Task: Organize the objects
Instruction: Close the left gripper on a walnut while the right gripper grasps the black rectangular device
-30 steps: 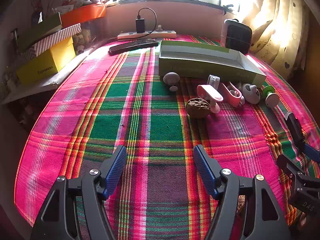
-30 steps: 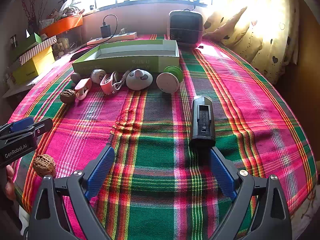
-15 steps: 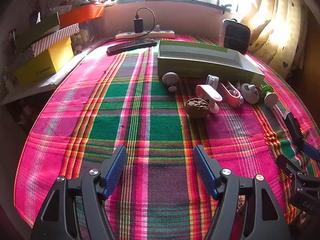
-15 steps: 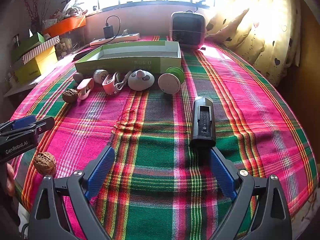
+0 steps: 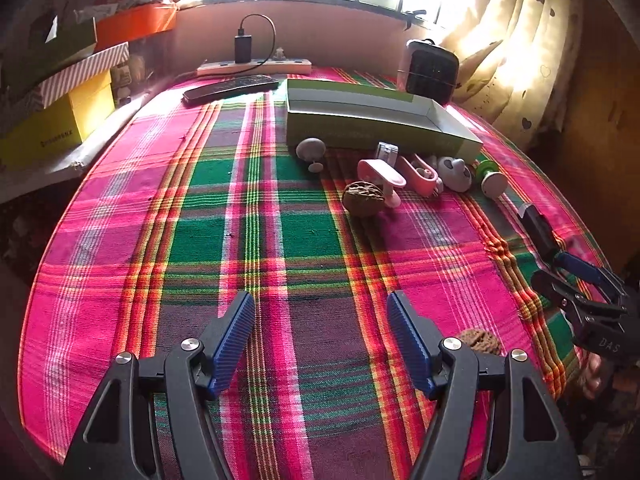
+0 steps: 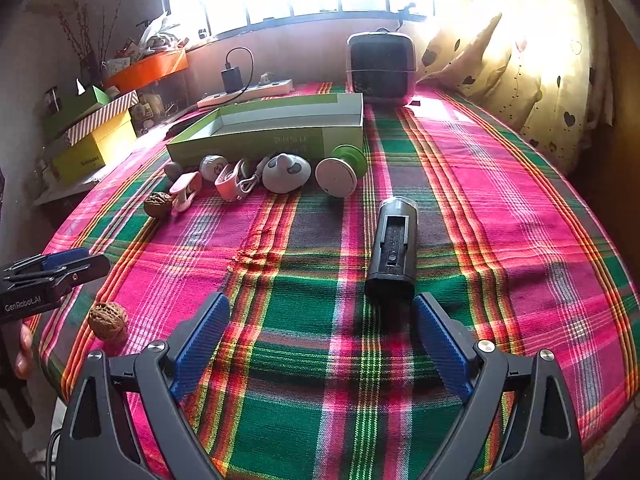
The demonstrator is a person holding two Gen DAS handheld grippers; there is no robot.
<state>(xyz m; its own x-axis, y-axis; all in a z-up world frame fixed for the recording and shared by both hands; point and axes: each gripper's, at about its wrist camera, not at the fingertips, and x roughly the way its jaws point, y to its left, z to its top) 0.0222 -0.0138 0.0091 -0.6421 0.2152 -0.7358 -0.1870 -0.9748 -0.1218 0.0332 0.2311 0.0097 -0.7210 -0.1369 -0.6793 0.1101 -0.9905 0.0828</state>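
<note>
A black oblong device lies flat on the plaid-covered surface, its long axis running from the lower centre of the right wrist view up toward the window, rounded grey end farthest away and a recessed slot facing up. Its near end sits just above the right hand-held gripper, whose blue-padded fingers stand wide apart and hold nothing; the right-hand pad is just beside the device's corner. Higher in the frame, a row of small items lines the front wall of an open green box: a walnut, a pink clip, a grey-white mouse-like gadget and a green-and-white spool. A second walnut rests at lower left, beside the left hand-held gripper, which in its own view hangs over bare cloth with fingers likewise spread and empty. Compared with a second ago, the objects lie where they were, and both views have shifted only slightly.
</note>
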